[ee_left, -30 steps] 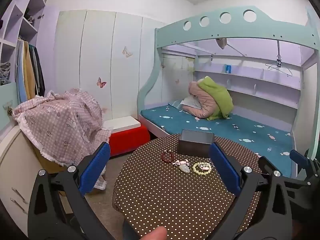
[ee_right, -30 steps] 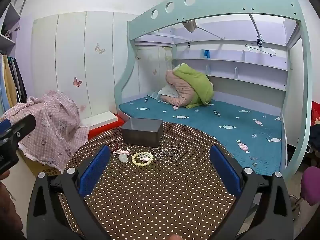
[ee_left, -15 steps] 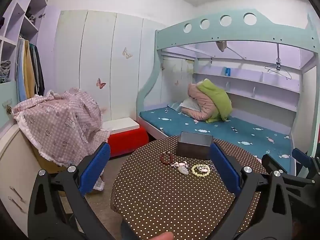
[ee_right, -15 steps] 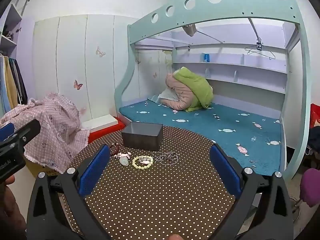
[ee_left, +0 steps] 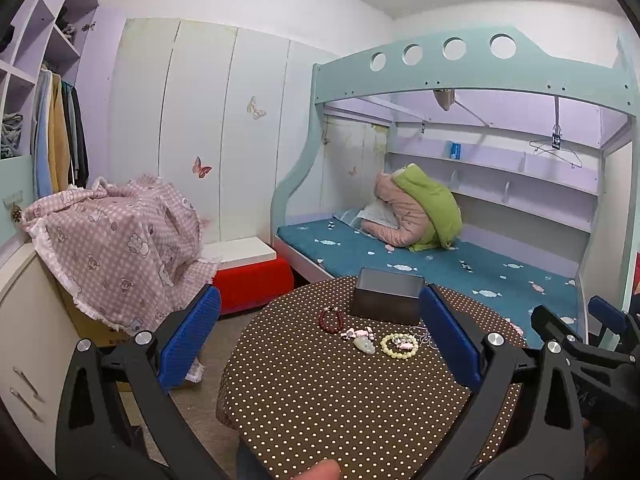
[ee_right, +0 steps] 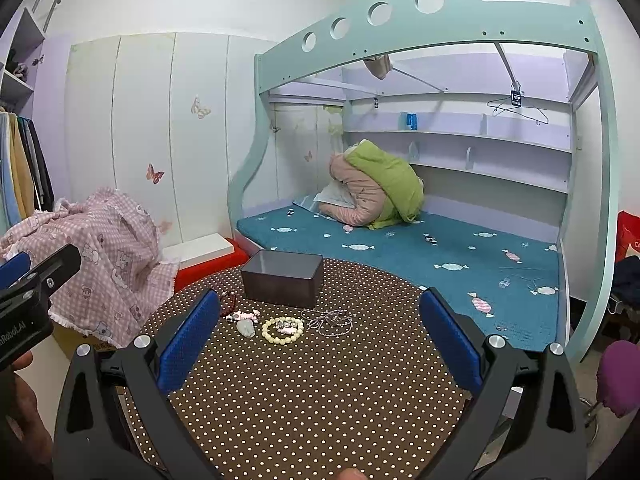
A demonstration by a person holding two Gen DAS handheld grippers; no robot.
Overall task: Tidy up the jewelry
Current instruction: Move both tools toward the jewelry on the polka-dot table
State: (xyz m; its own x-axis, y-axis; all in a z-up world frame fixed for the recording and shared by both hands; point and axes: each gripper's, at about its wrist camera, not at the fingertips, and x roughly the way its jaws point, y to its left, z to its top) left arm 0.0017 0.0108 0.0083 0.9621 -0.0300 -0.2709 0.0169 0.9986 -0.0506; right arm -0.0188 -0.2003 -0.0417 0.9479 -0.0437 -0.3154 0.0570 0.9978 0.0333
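A dark grey open box (ee_left: 387, 295) (ee_right: 283, 277) stands at the far side of a round table with a brown dotted cloth (ee_left: 320, 392) (ee_right: 312, 380). In front of it lie a dark red bead bracelet (ee_left: 331, 320) (ee_right: 229, 304), a pale jade pendant (ee_left: 364, 345) (ee_right: 246, 327), a cream bead bracelet (ee_left: 399, 345) (ee_right: 282, 329) and a silver chain (ee_right: 330, 320). My left gripper (ee_left: 320, 340) and right gripper (ee_right: 320, 340) are both open and empty, held above the near part of the table, well short of the jewelry.
A bunk bed with a teal mattress (ee_right: 420, 256) stands behind the table. A pink checked blanket (ee_left: 116, 240) covers furniture at the left, next to a red and white stool (ee_left: 248, 276). A purple stool (ee_right: 618, 376) is at the right.
Both grippers have tilted or drawn back slightly, so the table and jewelry sit a little lower and farther in view. Both stay open. The jewelry has not moved.
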